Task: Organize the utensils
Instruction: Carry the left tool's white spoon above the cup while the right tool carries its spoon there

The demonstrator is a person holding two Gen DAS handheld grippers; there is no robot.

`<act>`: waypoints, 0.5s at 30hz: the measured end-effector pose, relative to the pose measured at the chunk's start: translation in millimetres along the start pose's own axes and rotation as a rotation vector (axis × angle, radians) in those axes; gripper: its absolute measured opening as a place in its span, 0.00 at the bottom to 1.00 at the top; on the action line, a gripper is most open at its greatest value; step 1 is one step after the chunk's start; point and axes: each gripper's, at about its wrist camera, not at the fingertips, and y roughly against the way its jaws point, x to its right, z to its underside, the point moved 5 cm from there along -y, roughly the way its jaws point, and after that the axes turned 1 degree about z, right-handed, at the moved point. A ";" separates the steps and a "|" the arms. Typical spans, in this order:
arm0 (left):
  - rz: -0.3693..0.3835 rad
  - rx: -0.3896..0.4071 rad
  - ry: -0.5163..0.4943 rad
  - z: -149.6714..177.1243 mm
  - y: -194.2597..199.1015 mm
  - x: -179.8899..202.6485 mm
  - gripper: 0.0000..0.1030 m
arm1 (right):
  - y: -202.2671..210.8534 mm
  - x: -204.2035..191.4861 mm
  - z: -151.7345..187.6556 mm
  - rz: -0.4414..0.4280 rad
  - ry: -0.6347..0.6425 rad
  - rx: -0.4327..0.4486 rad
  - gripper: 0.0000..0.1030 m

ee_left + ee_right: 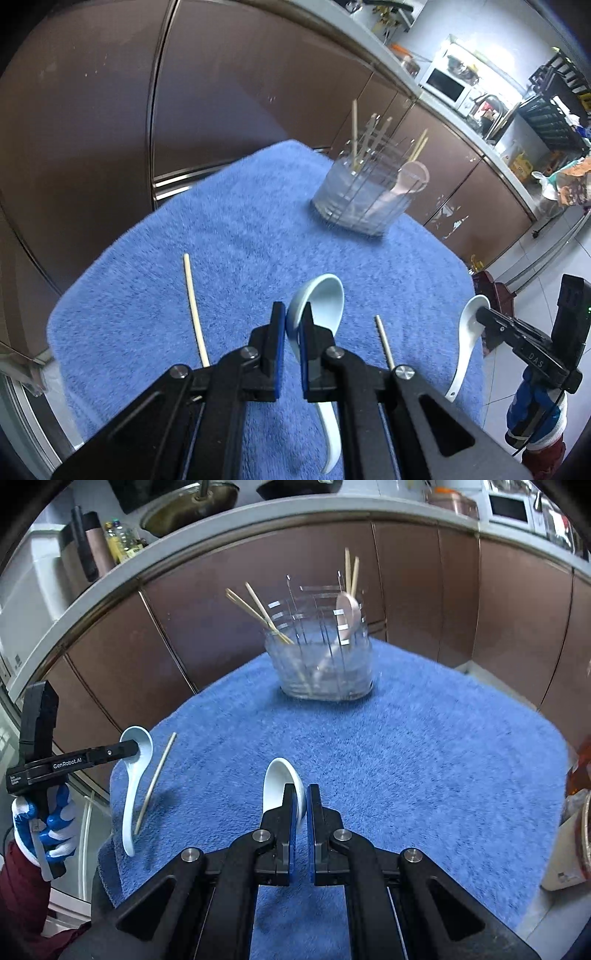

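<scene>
Up close, the left claw (291,321) is clamped on the bowl of a pale blue spoon (321,299), its handle hanging down and back beneath the fingers above the blue towel (240,240) that covers the desk. The right claw (301,799) is likewise clamped on the rim of a white spoon (279,782), held at the near right part of the towel; in the left wrist view this same spoon (467,332) hangs just past the towel's right edge. Two loose chopsticks lie on the towel: one pale chopstick (194,310) near the left edge, pointing away, and a second chopstick (383,341) just right of the left claw, between the two spoons. At the far side of the towel stands a clear holder (325,664) with thin dividers, close to the far edge, holding several upright chopsticks (258,611) on its left side and a pink spoon (347,616) on its right. Between the claws and the holder the towel is open. Beyond the far and left edges run brown cabinet doors (184,627), close to the desk. To the right the towel ends above a tiled floor (546,258), and a white microwave (445,83) sits on the far worktop.
</scene>
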 end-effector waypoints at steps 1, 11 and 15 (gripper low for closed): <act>-0.001 0.009 -0.002 0.3 4.6 1.4 0.06 | 5.9 -3.5 -0.5 0.007 0.005 0.012 0.05; -0.030 0.121 -0.057 -0.1 60.4 13.7 0.06 | 52.4 -33.1 -9.1 0.043 0.055 0.131 0.05; -0.038 0.157 -0.080 -1.9 76.1 19.0 0.06 | 69.4 -44.8 -13.2 0.048 0.074 0.174 0.05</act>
